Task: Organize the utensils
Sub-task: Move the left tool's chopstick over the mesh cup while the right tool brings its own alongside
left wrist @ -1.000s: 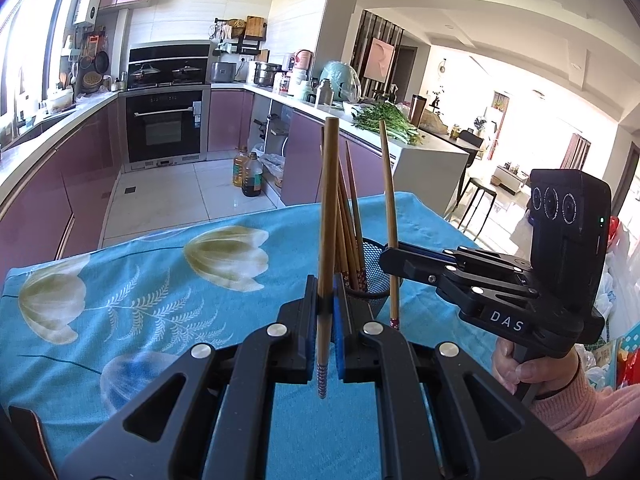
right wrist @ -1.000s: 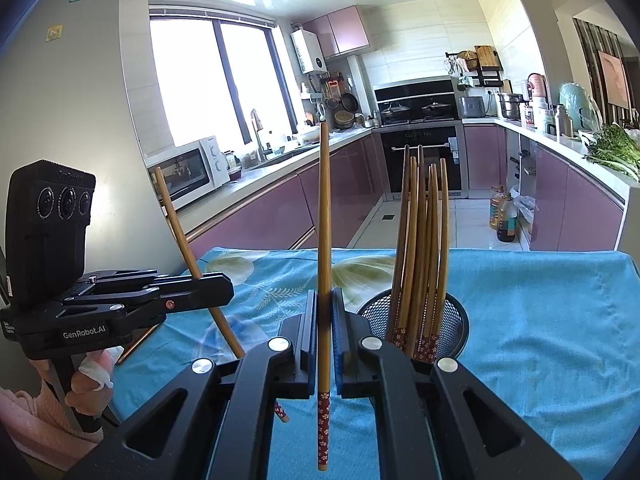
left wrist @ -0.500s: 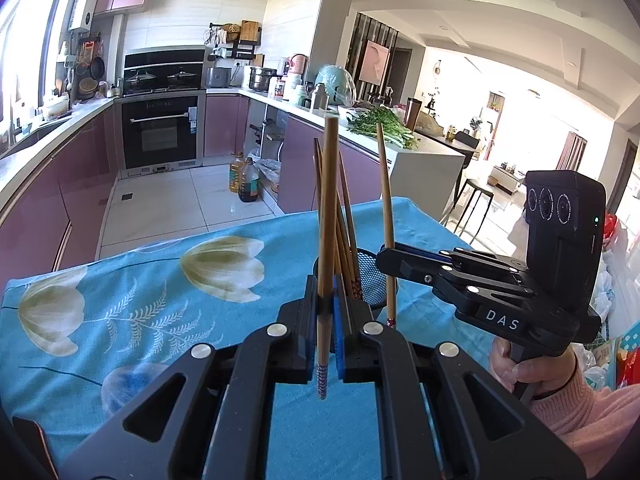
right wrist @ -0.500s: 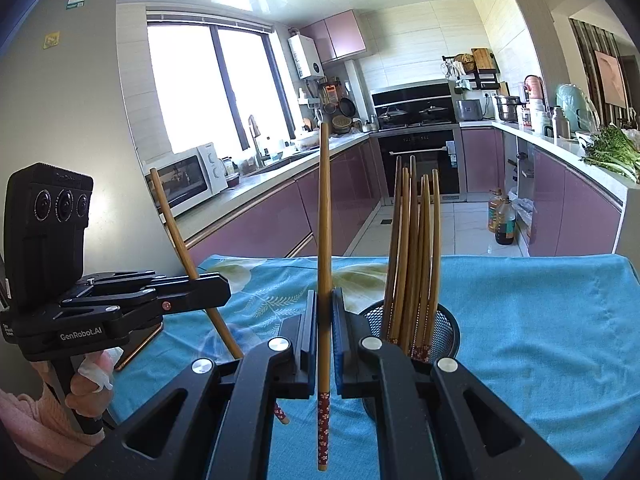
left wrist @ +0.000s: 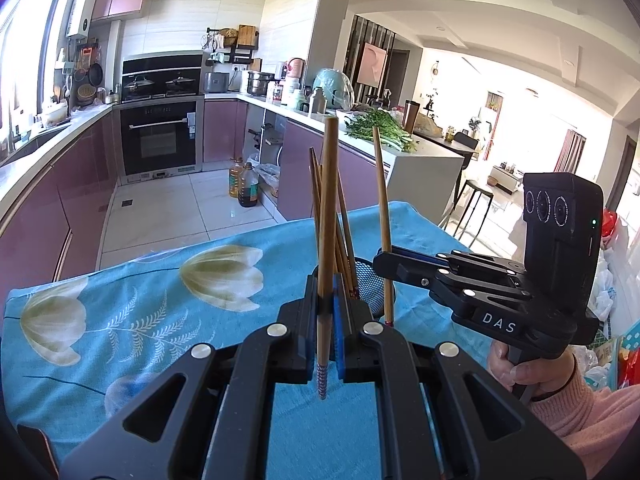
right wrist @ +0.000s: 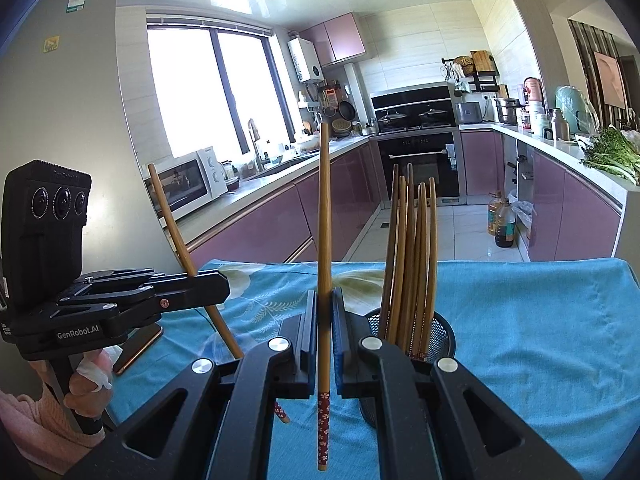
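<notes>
Little has shifted since the earlier frames: in the left wrist view the mesh holder (left wrist: 370, 288) and the other tool sit slightly lower and closer to centre, and each gripper still pinches its chopstick.

The left gripper (left wrist: 327, 300) is clamped on a bamboo chopstick (left wrist: 327, 216), held near-upright at centre frame with its patterned end hanging below the blue pads. The right gripper (right wrist: 325, 320) is likewise closed on a second chopstick (right wrist: 323, 216), upright at centre of its own view, red patterned end pointing down. Holding each stick upright, patterned end down, likely suits a straight drop into the holder, matching the sticks already there.

That black mesh holder (right wrist: 436, 340) stands on the teal flowered tablecloth (right wrist: 540, 320), just right of centre in the right wrist view, with a bundle of chopsticks (right wrist: 412, 248) standing in it, leaning slightly together. Those sticks crowd the opening, so a newcomer probably needs the free part of the rim.

In the left wrist view the right tool reaches in from the right, its stick close beside the holder, and both tools converge on one small opening, so they may get in each other's way.

A phone-like slab (right wrist: 138, 344) lies at lower left on the cloth, behind the left tool. Purple kitchen cabinets, an oven and a microwave fill the background.
</notes>
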The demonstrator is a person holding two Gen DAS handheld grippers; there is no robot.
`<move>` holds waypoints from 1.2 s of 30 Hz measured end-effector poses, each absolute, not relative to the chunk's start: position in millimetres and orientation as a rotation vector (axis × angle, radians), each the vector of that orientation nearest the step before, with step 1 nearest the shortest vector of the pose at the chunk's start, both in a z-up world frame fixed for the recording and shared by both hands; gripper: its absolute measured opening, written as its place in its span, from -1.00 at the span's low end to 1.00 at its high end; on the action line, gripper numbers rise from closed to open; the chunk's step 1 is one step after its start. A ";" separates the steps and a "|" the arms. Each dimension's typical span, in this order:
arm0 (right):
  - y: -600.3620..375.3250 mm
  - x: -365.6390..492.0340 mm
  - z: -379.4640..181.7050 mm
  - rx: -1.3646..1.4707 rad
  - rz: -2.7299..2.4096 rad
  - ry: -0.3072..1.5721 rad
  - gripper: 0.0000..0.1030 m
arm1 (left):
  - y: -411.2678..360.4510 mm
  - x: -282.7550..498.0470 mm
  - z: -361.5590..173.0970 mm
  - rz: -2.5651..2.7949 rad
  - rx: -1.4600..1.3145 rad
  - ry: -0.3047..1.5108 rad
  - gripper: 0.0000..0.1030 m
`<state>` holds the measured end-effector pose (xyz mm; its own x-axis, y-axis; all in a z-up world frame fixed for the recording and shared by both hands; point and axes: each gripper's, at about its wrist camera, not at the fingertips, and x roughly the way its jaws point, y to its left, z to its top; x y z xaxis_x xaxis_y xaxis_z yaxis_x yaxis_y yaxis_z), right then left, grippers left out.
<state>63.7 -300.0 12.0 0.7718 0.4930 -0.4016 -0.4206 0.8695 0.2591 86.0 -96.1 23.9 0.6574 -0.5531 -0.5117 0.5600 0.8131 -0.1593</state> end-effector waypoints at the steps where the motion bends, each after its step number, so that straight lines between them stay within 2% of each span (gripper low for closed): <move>1: -300.4 63.7 12.5 0.159 0.499 0.478 -0.89 | -96.3 86.2 24.6 -0.630 0.014 0.573 -0.85; 36: -310.0 70.1 29.6 0.155 0.493 0.405 -0.89 | -108.5 89.9 67.2 -0.690 -0.018 0.474 -0.85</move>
